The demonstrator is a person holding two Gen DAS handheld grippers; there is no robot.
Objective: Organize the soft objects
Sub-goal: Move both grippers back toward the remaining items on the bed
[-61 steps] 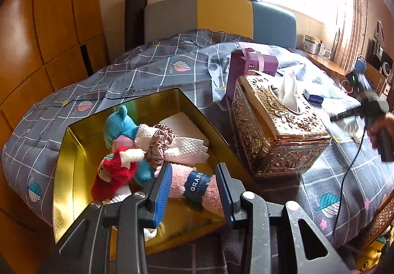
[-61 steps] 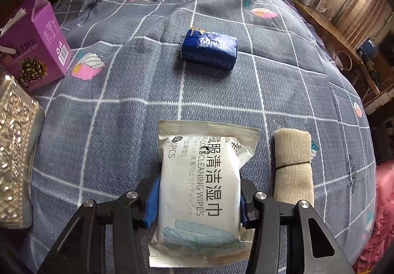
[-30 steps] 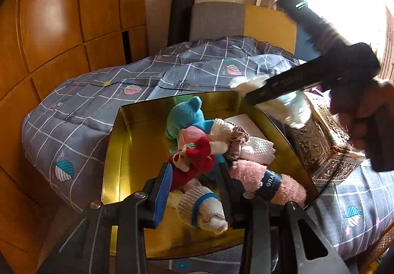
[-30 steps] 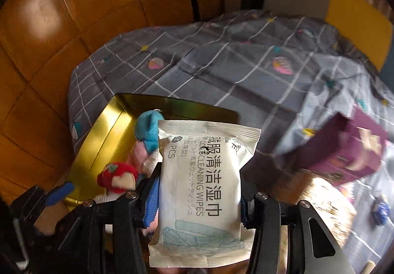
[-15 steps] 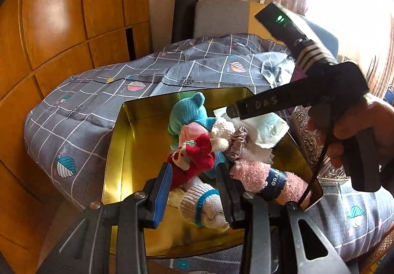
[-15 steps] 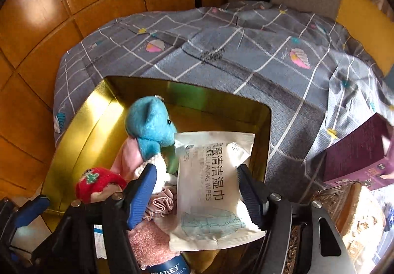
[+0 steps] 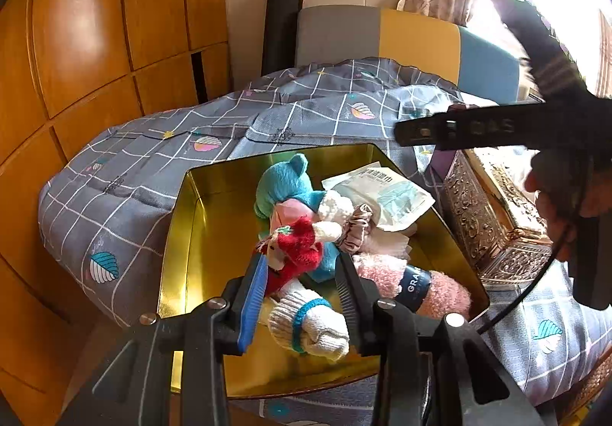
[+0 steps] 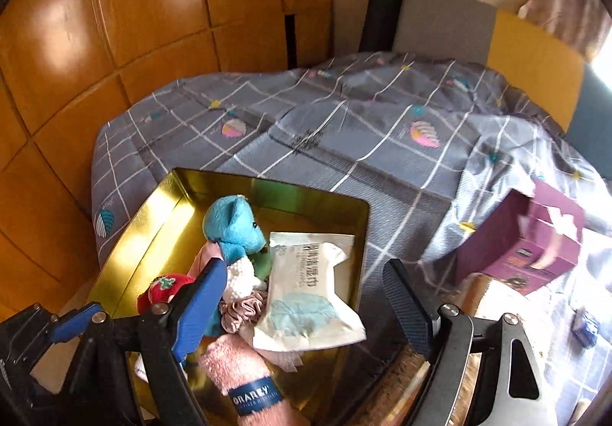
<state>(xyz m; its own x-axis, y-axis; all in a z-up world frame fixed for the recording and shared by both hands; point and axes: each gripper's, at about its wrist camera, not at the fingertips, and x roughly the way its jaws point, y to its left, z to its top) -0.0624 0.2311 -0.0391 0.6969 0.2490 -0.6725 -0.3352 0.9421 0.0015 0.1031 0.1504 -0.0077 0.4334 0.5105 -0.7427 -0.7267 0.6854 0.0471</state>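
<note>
A gold tin box (image 7: 199, 234) (image 8: 160, 204) sits on the grey checked bedspread. It holds a blue plush bear (image 7: 285, 183) (image 8: 233, 227), a red knit toy (image 7: 298, 250), pink socks (image 7: 405, 280) (image 8: 244, 372), a white sock roll (image 7: 310, 326) and a scrunchie (image 8: 241, 311). The white wet-wipes pack (image 7: 386, 196) (image 8: 306, 296) lies on the pile at the box's far right. My right gripper (image 8: 306, 299) is open above the pack, not touching it. My left gripper (image 7: 302, 296) is open and empty over the box's near side.
An ornate golden tissue box (image 7: 493, 212) stands right of the tin. A purple carton (image 8: 524, 246) lies beyond it. Wooden wardrobe panels (image 7: 95, 43) stand to the left. A grey, yellow and blue headboard (image 7: 401, 39) is at the back.
My right gripper carried the wipes pack from the bedspread to the tin, opened, dropped it on the soft pile and has lifted away. My left gripper has hardly moved.
</note>
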